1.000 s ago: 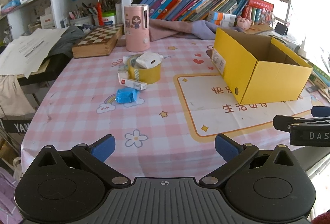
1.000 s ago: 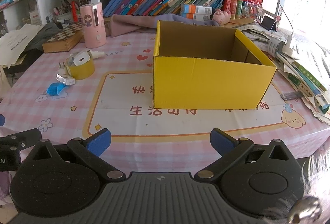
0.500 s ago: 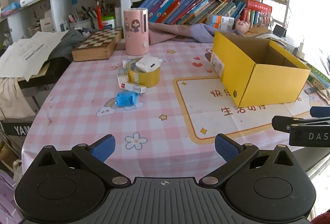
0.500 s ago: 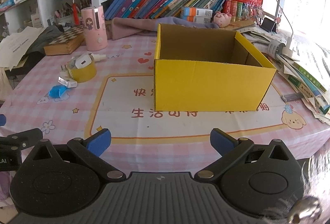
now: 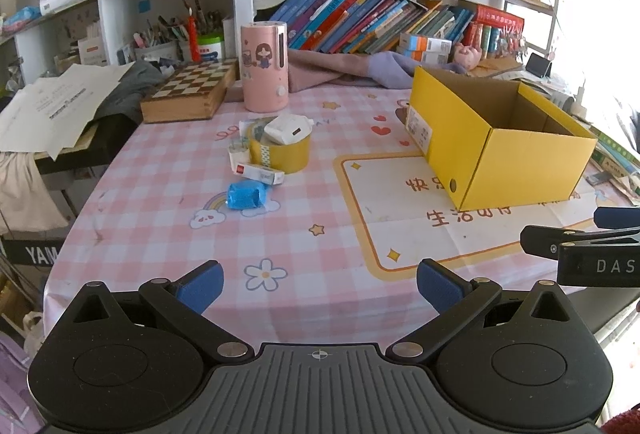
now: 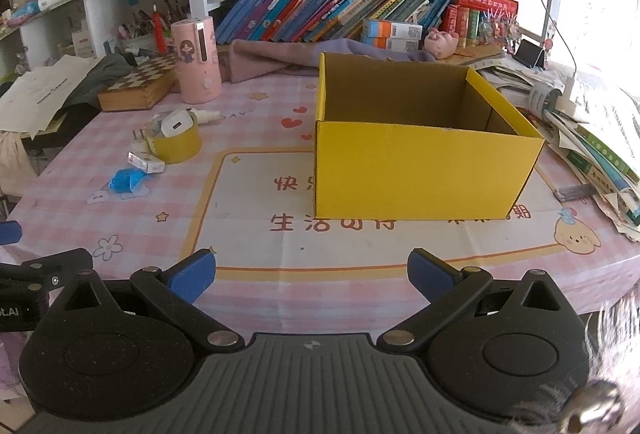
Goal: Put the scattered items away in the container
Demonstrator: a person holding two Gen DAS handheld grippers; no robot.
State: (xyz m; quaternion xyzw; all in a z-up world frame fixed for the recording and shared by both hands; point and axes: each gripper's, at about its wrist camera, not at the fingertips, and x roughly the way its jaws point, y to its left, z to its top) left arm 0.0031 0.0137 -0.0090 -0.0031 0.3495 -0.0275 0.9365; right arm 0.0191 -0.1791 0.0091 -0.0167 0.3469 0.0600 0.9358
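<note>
An open yellow cardboard box point(image 5: 520, 158) point(image 6: 420, 174) stands on the pink checked tablecloth. Left of it lie a yellow tape roll point(image 5: 286, 152) point(image 6: 178, 144) with a white charger point(image 5: 288, 129) point(image 6: 176, 122) on top, a small white box point(image 5: 258, 172) point(image 6: 146, 162) and a blue wrapped packet point(image 5: 246, 195) point(image 6: 124, 180). My left gripper point(image 5: 320, 284) is open and empty above the table's near edge. My right gripper point(image 6: 310, 270) is open and empty in front of the box.
A pink tumbler point(image 5: 265, 68) and a wooden chess box point(image 5: 188, 94) stand at the back. A cloth point(image 5: 352, 72) lies by the bookshelf. Books and papers point(image 6: 592, 138) pile up right of the yellow box. The other gripper shows at the right edge point(image 5: 580, 246).
Both grippers have drawn back and risen slightly; the table items look a little farther off. Nothing on the table has moved.
</note>
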